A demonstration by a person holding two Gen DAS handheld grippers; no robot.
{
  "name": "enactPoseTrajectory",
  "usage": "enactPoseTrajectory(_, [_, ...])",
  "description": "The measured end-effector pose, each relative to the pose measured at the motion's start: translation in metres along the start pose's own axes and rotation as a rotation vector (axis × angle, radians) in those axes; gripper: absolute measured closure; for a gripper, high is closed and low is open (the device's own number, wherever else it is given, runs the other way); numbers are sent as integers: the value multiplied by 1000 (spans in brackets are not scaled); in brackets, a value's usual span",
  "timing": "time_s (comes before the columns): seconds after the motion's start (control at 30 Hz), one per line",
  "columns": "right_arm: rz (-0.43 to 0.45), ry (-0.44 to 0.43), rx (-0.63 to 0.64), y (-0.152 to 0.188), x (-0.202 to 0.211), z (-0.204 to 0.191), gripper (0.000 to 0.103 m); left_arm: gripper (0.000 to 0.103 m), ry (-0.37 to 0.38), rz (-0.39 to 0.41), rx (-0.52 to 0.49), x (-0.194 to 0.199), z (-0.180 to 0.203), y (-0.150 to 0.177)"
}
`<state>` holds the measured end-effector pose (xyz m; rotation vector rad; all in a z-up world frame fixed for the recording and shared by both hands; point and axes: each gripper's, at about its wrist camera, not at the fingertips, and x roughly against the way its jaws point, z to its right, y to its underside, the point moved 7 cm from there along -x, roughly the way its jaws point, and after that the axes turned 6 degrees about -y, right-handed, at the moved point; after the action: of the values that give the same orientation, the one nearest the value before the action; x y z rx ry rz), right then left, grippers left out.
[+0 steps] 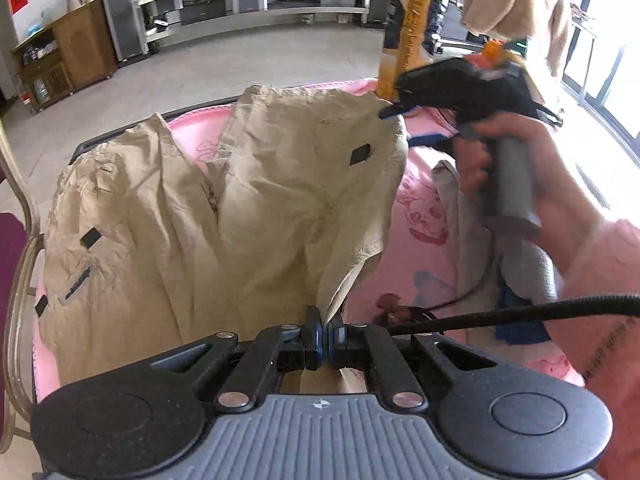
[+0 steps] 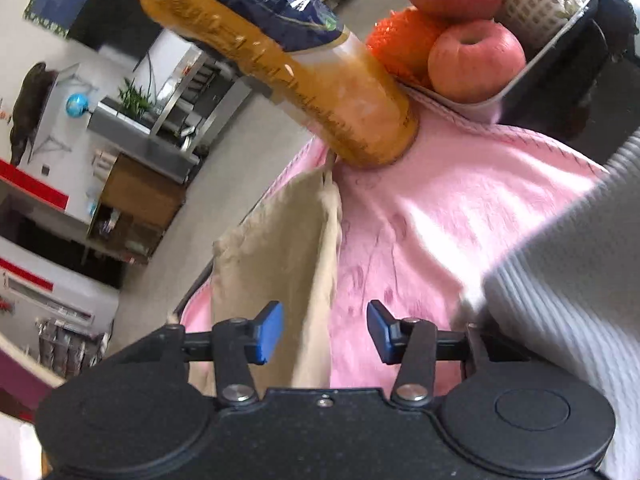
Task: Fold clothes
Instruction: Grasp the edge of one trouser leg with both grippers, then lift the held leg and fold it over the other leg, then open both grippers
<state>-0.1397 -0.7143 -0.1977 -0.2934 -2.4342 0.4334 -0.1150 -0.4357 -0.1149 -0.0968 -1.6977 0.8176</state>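
Beige trousers (image 1: 168,208) lie spread on a pink cloth-covered table (image 1: 424,216). My left gripper (image 1: 325,336) is shut on the near edge of the trousers and lifts one fold. My right gripper (image 1: 404,120) is open beside the far corner of the trousers in the left wrist view. In the right wrist view the right gripper (image 2: 324,332) is open, and an edge of the trousers (image 2: 280,256) hangs between its blue pads (image 2: 269,332), closer to the left one.
A tall orange and blue snack bag (image 2: 288,64) stands at the table's far edge. A tray of apples and fruit (image 2: 472,40) sits beside it. A grey ribbed garment (image 2: 568,288) lies at the right. A chair frame (image 1: 20,240) stands at the left.
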Motion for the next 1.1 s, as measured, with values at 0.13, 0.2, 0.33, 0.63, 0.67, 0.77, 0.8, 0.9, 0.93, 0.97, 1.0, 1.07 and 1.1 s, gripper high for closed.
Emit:
enactPoseTrajectory(0.13, [81,57,86,-3,-8,-4,100,98,21,15,-41,-5,5,10])
enactPoseTrajectory(0.2, [108,58,137,0,-7,-13,100,98,35,22,-40,-7,3,13])
enactPoseTrajectory(0.33, [164,50,250,10,11,-49,101,98,99,26,20,-7,-13,21])
enactPoseTrajectory(0.63, [190,39,589,69,15,-223,101,99,214,79,270,33,-105,56])
enactPoseTrajectory(0.67, [184,40,644,84,10,-247,101,99,221,86,305,38,-119,61])
enactPoseTrajectory(0.77, [134,33,773,131,-11,-302,101,99,222,94,386,50,-154,78])
enactPoseTrajectory(0.8, [105,27,805,149,-21,-317,101,99,218,90,412,51,-166,86])
enactPoseTrajectory(0.9, [-15,8,865,202,-58,-345,101,99,204,61,505,46,-199,113])
enactPoseTrajectory(0.93, [-62,9,869,219,-73,-348,101,100,199,40,542,39,-210,123])
enactPoseTrajectory(0.97, [-113,13,866,235,-90,-346,101,100,197,15,573,32,-218,132])
enactPoseTrajectory(1.0, [-161,25,859,250,-107,-342,101,100,193,-14,599,23,-224,140])
enactPoseTrajectory(1.07, [-235,31,843,273,-133,-331,101,100,170,-74,634,6,-231,152])
enactPoseTrajectory(1.1, [-264,29,835,283,-143,-325,101,100,159,-99,643,1,-233,156])
